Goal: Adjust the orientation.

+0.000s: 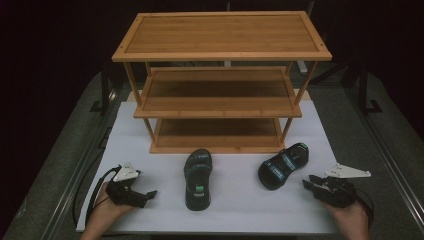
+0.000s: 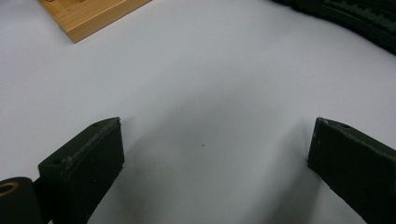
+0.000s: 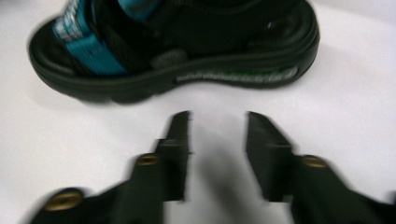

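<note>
On the white board [image 1: 240, 200] covering the table, two dark sandals lie just in front of a three-tier wooden rack [image 1: 220, 80]. Toward the right, near the right gripper [image 1: 309, 183], the right sandal [image 1: 282, 165] rests on its sole at an angle, black with teal straps and a thick ridged sole. Its partner, the left sandal [image 1: 198, 179], lies near the middle with its length running near to far, a small green patch at its near end. No brand or wording can be read — the pale marks on the strap are too blurred.

From above, the left gripper [image 1: 148, 194] sits low at the near left, well apart from both sandals. Its own view shows the jaws spread wide over bare white surface, a corner of the rack's base at the far left and a strip of ridged sole at the far right. The right gripper view shows its jaws fairly close together with nothing between them — the right sandal's side just beyond, a green band along its sole.
</note>
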The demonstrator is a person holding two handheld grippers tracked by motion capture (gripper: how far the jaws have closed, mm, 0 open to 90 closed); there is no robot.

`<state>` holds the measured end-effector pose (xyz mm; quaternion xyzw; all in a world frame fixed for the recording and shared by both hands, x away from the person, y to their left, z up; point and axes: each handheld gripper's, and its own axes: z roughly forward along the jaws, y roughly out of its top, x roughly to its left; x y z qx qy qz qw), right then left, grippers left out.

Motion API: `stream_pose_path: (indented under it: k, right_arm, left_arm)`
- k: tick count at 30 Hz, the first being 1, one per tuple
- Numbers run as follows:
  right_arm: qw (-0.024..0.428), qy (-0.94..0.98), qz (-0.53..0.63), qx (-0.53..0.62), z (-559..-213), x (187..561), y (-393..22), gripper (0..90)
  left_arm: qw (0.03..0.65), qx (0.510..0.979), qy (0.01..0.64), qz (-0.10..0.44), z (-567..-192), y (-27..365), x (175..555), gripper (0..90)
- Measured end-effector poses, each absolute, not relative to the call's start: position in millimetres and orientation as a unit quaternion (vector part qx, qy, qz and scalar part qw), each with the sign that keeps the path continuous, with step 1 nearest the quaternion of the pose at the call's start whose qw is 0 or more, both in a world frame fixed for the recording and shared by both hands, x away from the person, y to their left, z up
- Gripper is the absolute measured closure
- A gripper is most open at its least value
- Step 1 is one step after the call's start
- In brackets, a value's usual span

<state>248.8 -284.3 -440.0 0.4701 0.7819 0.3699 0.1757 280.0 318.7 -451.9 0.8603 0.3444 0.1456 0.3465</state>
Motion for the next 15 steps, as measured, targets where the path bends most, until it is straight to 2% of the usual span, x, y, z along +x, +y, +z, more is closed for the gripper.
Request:
stream_pose_path:
  k: [1,2,3,4,15]
  right_arm:
    - [0.177,0.783,0.370,0.468,-438.0,249.9,-285.1,75.9]
    - [0.177,0.783,0.370,0.468,-438.0,249.9,-285.1,75.9]
    - [0.179,0.785,0.369,0.463,-434.0,252.2,-286.3,87.2]
    - [0.182,0.786,0.369,0.462,-432.9,253.1,-287.0,89.4]
    - [0.196,0.767,0.384,0.475,-419.8,281.9,-314.2,89.6]
  left_arm:
    - [0.347,0.860,0.345,0.145,-452.0,318.8,280.1,2.8]
    - [0.347,0.860,0.345,0.145,-452.0,318.8,280.1,2.8]
    - [0.347,0.860,0.345,0.145,-452.0,318.8,280.1,2.8]
    - [0.347,0.860,0.345,0.145,-452.0,318.8,280.1,2.8]
    - [0.348,0.860,0.345,0.144,-452.2,318.9,280.2,2.9]
